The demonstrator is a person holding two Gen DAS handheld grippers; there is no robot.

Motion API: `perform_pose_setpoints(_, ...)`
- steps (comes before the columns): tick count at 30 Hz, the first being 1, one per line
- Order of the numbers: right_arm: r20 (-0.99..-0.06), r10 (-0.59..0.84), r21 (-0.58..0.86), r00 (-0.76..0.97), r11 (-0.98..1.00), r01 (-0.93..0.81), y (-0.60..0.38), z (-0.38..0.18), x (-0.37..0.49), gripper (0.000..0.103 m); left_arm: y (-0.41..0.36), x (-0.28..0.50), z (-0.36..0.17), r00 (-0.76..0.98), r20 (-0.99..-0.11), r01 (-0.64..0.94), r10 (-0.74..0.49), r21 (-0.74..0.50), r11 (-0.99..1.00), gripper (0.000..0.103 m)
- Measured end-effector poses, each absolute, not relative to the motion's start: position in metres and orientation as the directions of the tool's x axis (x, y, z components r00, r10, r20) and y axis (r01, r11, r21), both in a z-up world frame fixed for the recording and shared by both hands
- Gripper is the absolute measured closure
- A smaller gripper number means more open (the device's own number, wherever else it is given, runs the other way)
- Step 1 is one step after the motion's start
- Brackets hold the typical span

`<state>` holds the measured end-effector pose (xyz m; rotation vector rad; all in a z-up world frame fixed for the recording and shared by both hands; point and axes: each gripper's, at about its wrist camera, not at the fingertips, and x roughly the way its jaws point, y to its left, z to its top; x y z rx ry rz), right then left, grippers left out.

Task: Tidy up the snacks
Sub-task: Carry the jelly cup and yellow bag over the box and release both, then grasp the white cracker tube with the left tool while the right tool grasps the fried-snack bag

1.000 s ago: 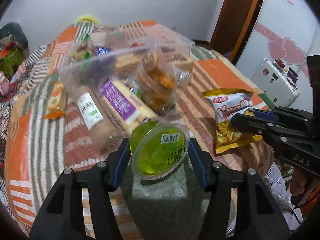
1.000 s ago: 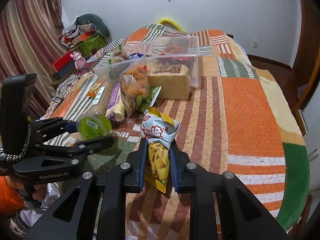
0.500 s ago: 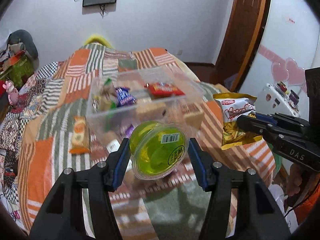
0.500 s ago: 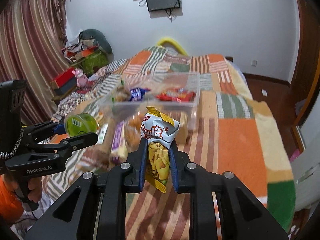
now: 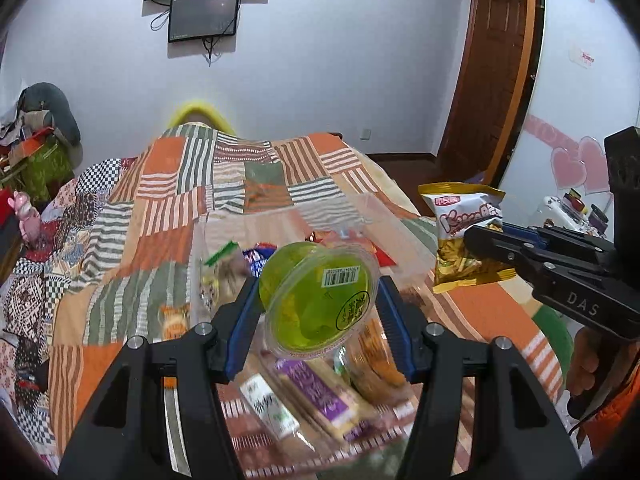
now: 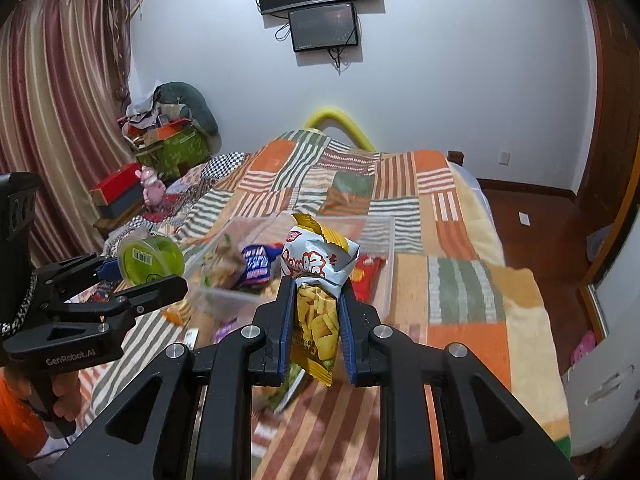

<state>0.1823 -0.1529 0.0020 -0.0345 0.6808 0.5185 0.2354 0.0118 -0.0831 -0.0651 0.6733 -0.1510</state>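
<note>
Black claw (image 6: pixel 316 320) arms, blue pads (image 6: pixel 285 320), silver screws, orange sleeve (image 5: pixel 612 412).

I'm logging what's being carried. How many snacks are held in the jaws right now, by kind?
green jelly cup: 1
chip bag: 1
Total: 2

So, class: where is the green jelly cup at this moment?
In the left wrist view, the green jelly cup sits mid-frame, clamped in the left gripper, held up over the clear plastic snack box on the patchwork bedspread.
</note>
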Motion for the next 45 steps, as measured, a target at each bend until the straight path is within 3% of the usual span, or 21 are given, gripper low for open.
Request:
perform_pose_setpoints(25, -0.721, 0.394, 0.101, 0.570, 0.874, -0.476, -0.120, -0.052, 0.251, 0.084, 0.023, 0.329, -0.150, 0.679, -0.724, 0.083, -0.120, -0.087, 0.993, 0.045)
perform_pose_setpoints(32, -0.740, 0.378, 0.094, 0.556, 0.877, -0.471, -0.121, -0.053, 0.254, 0.083, 0.022, 0.321, -0.140, 0.705, -0.700, 0.092, -0.113, -0.068, 0.993, 0.045)
perform_pose_setpoints(39, -0.722, 0.379, 0.102, 0.579, 0.886, -0.453, -0.133, -0.042, 0.242, 0.061, 0.027, 0.301, -0.124, 0.714, -0.688, 0.101, -0.132, -0.086, 0.991, 0.045)
perform_pose_setpoints(45, -0.685, 0.405, 0.103, 0.606, 0.877, -0.469, -0.137, -0.023, 0.220, 0.053, 0.046, 0.272, -0.110, 0.728, -0.672, 0.086, -0.135, -0.107, 0.991, 0.044)
